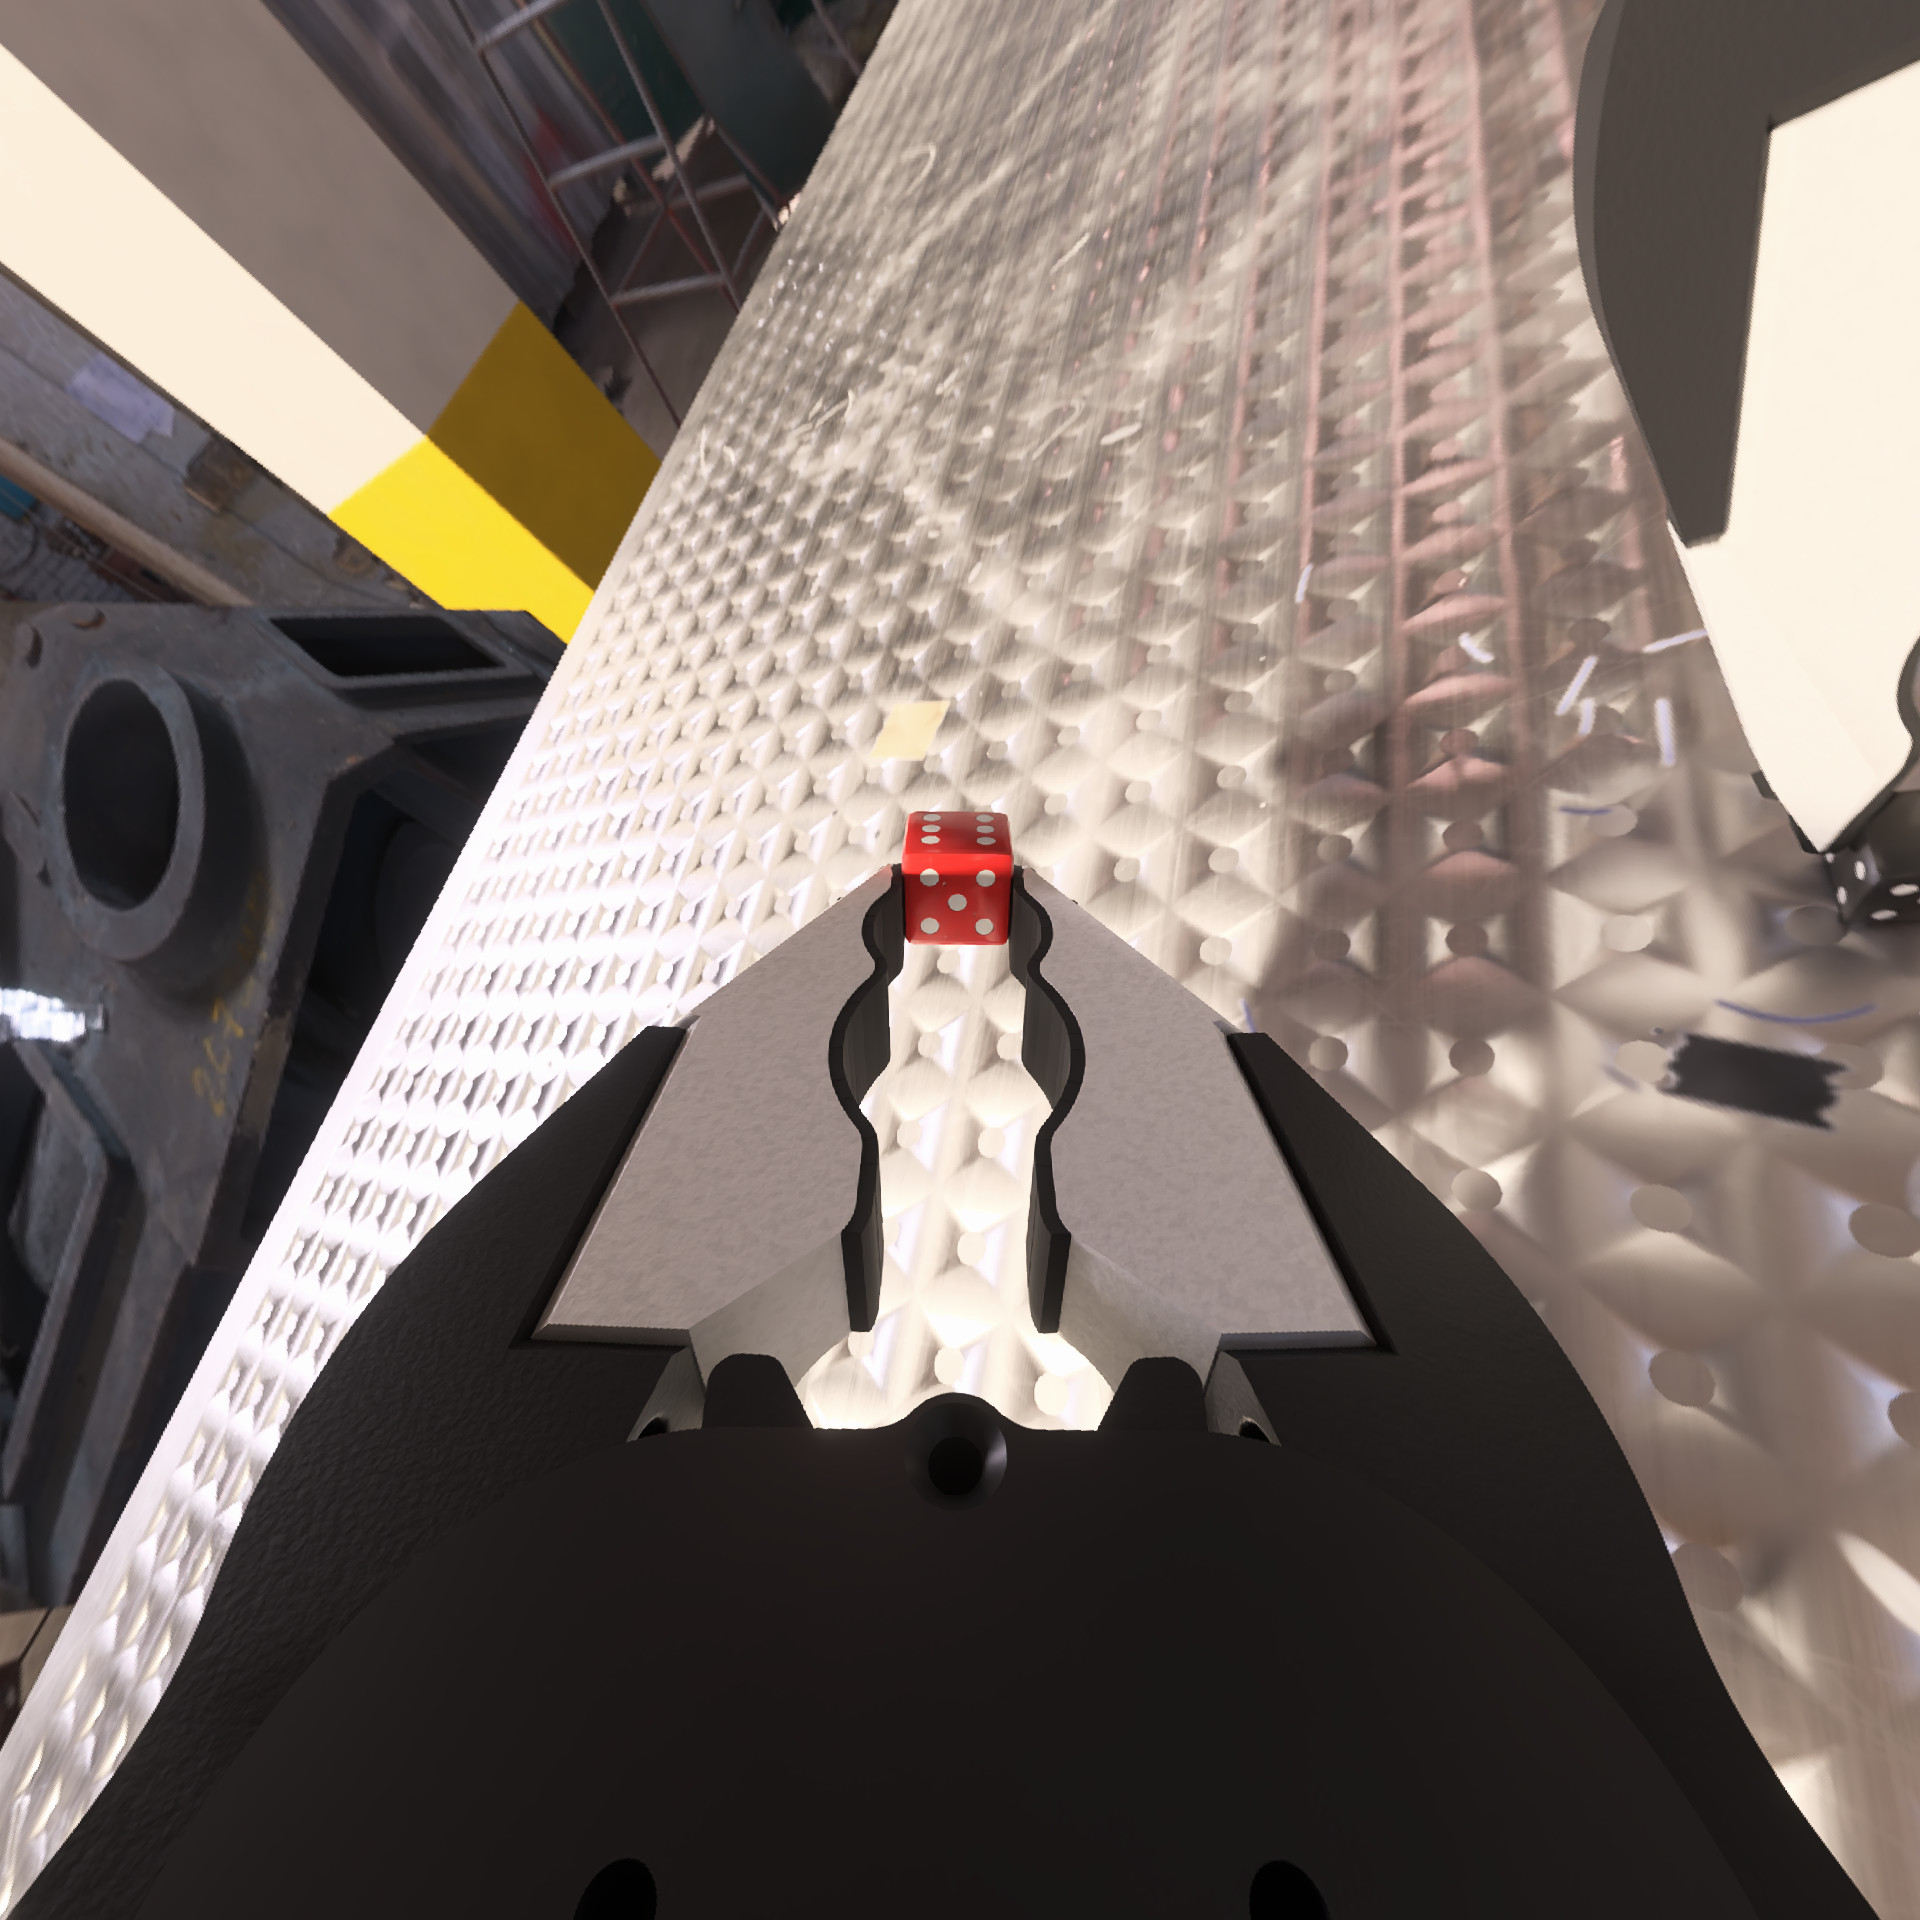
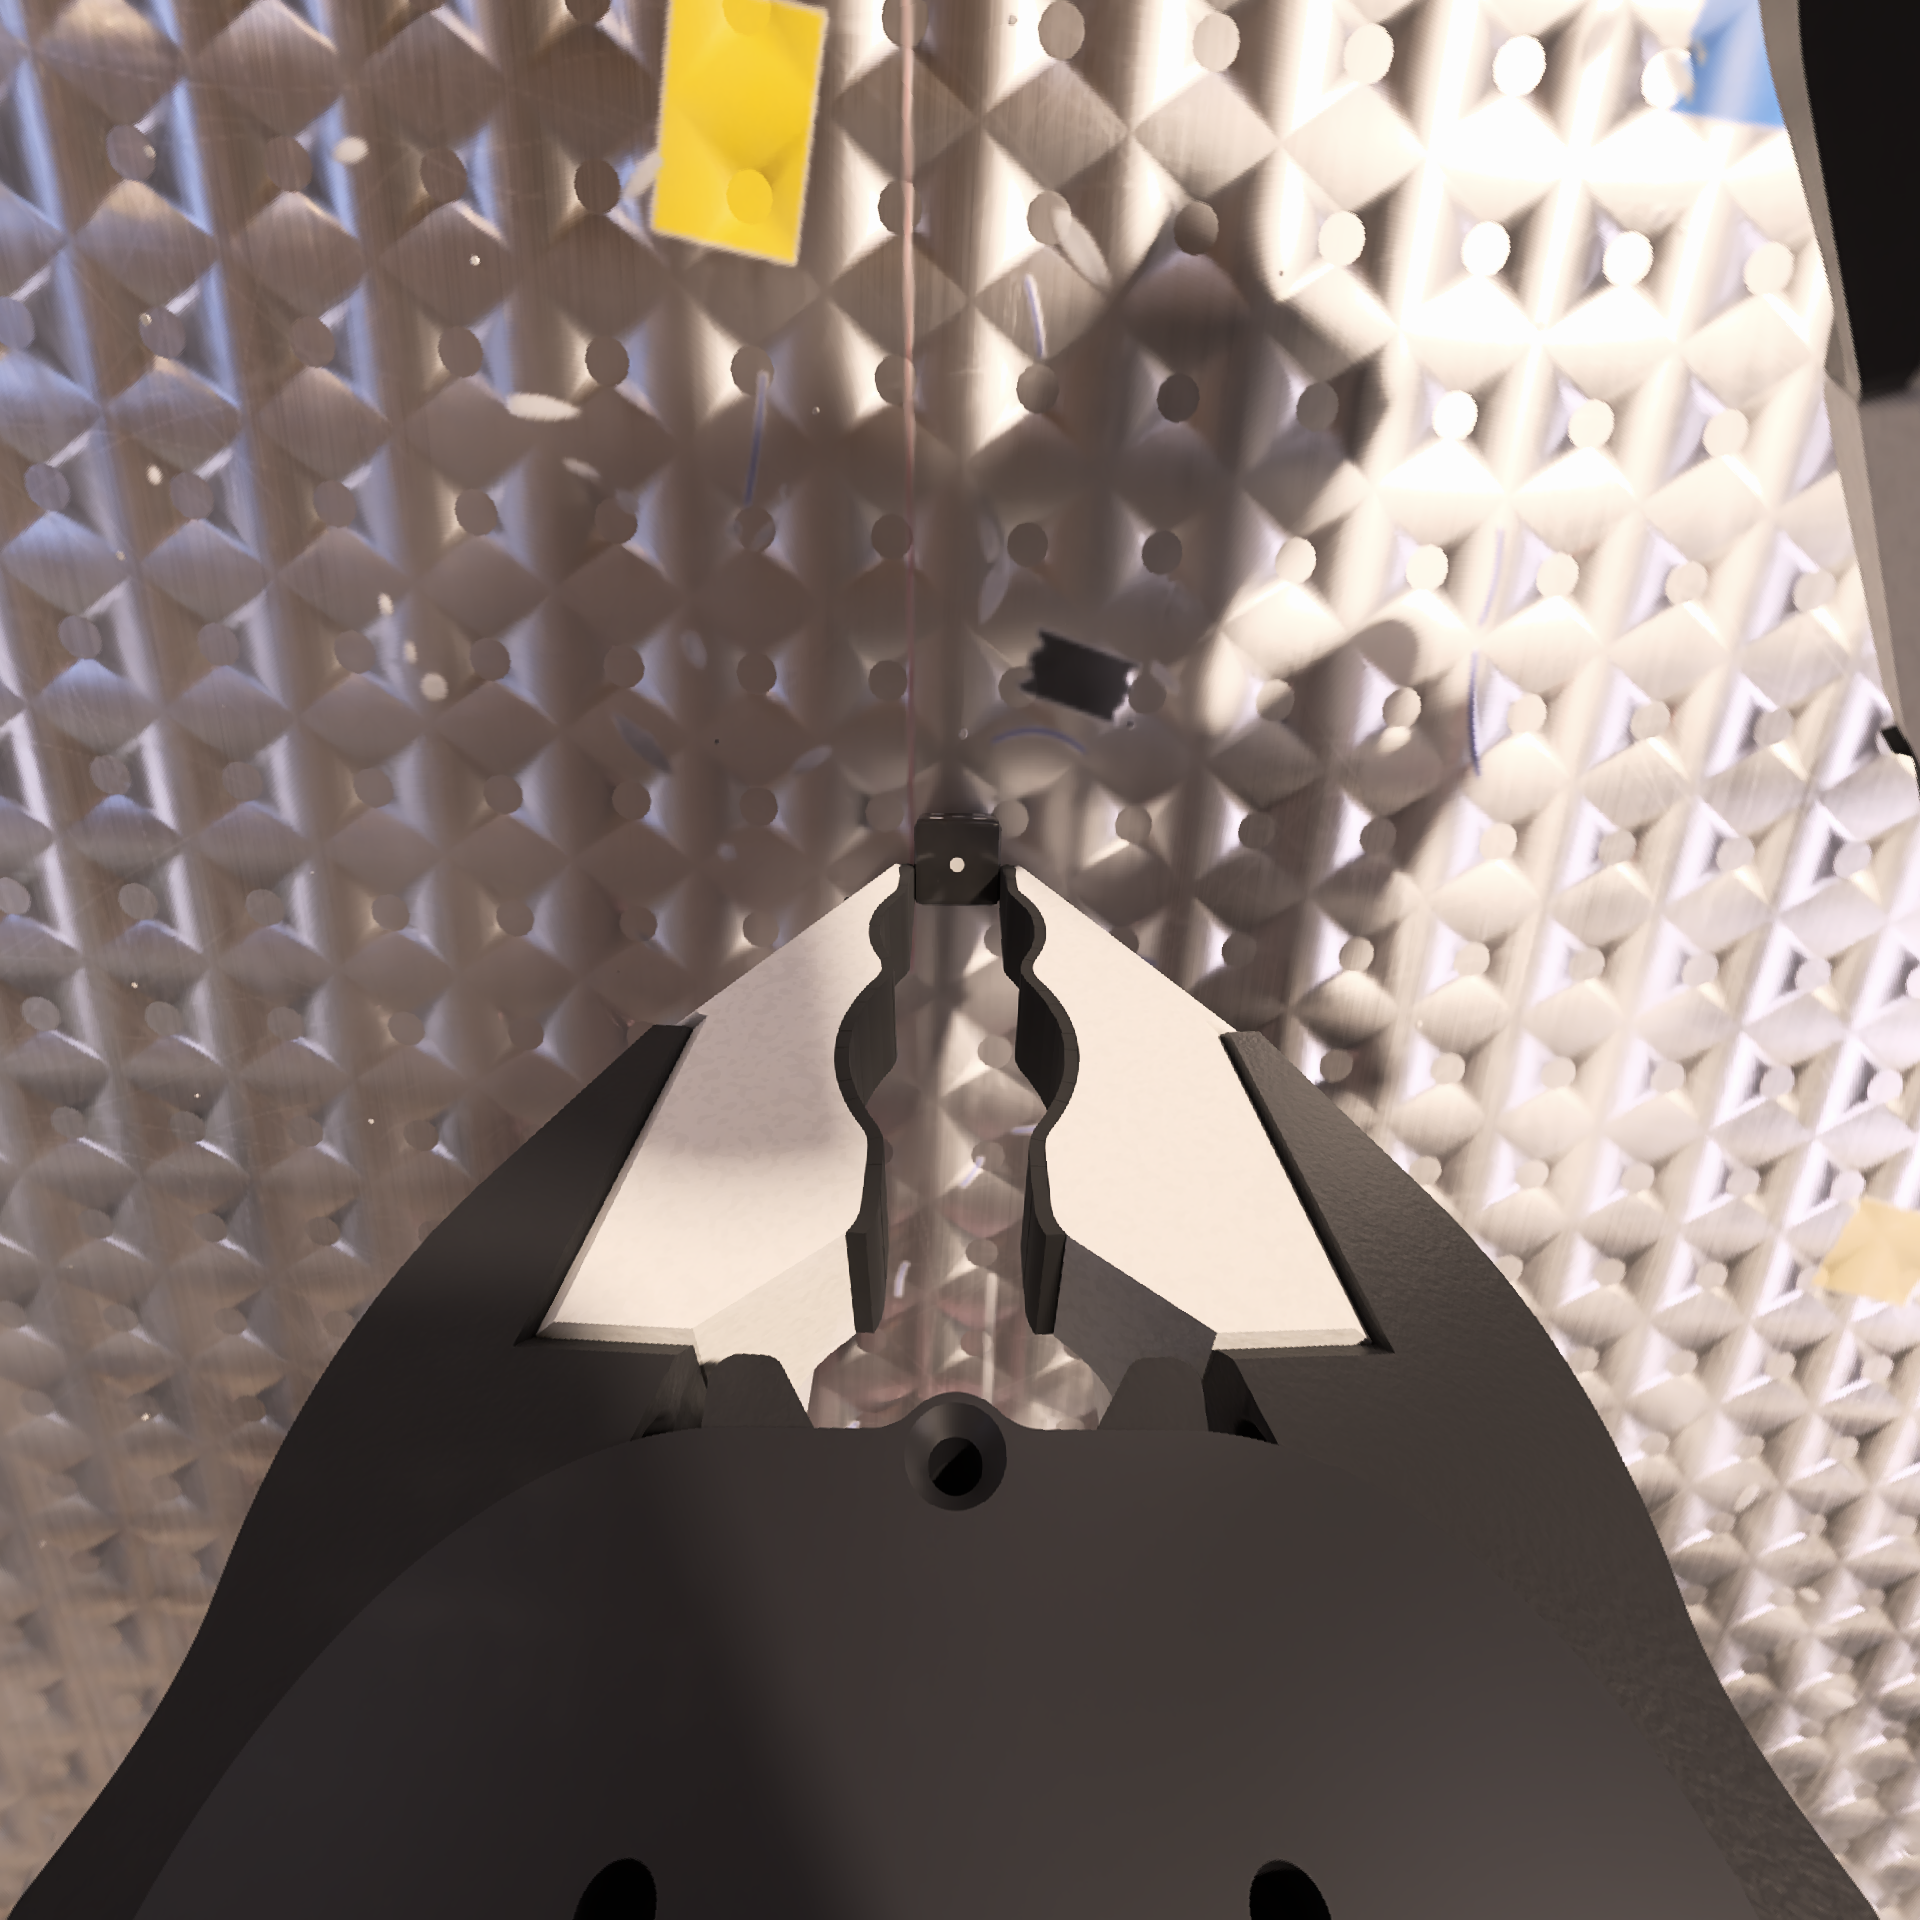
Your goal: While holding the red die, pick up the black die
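Note:
In the left wrist view my left gripper (image 1: 956,894) is shut on the red die (image 1: 956,878), a small red cube with white pips, held at the fingertips above the embossed metal table (image 1: 1039,468). In the right wrist view my right gripper (image 2: 958,868) is shut on the black die (image 2: 958,860), a small black cube with white pips, pinched between the fingertips over the table (image 2: 416,623). The right gripper also shows at the right edge of the left wrist view (image 1: 1849,842), with the black die (image 1: 1875,894) at its tip.
A yellow patch (image 2: 740,130), a black tape strip (image 2: 1081,675), a pale patch (image 2: 1870,1262) and a blue patch (image 2: 1725,62) lie flat on the table. The table's left edge (image 1: 582,644) drops off toward dark machinery (image 1: 156,831) and a yellow-and-white beam (image 1: 488,488).

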Motion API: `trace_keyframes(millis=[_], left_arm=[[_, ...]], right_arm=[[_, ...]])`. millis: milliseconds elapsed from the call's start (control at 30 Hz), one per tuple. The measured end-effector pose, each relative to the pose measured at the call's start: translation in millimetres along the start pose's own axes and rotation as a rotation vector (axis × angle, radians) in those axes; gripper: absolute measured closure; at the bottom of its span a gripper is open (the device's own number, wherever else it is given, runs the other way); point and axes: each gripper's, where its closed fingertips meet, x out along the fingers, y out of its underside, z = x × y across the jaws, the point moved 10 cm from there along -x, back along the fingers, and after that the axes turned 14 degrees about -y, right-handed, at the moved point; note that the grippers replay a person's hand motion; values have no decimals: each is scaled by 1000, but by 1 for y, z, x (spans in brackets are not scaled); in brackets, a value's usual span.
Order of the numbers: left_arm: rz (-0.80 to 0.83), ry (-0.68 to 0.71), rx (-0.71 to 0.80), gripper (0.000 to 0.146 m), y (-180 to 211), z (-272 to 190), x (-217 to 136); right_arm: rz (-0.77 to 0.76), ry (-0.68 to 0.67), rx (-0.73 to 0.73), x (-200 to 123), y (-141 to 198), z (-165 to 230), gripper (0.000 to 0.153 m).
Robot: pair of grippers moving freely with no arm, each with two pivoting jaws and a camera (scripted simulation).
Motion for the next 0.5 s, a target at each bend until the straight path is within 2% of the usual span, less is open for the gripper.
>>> trace_keyframes(millis=[100, 200, 300, 400, 500], left_arm=[[-41, 10, -21, 127, -2, -1, -2], [-96, 56, -81, 127, -2, -2, -3], [-217, 99, -146, 127, -8, -4, -6], [-314, 76, -74, 127, -22, -13, -11], [-341, 82, 10, 127, -39, -29, -11]], right_arm=[[-131, 66, -8, -10, 13, 12, 137], [-491, 143, -96, -48, 31, 31, 137], [-869, 302, -210, -102, 50, 44, 137], [-1174, 382, -344, -151, 64, 52, 137], [-1393, 333, -453, -179, 66, 52, 137]])
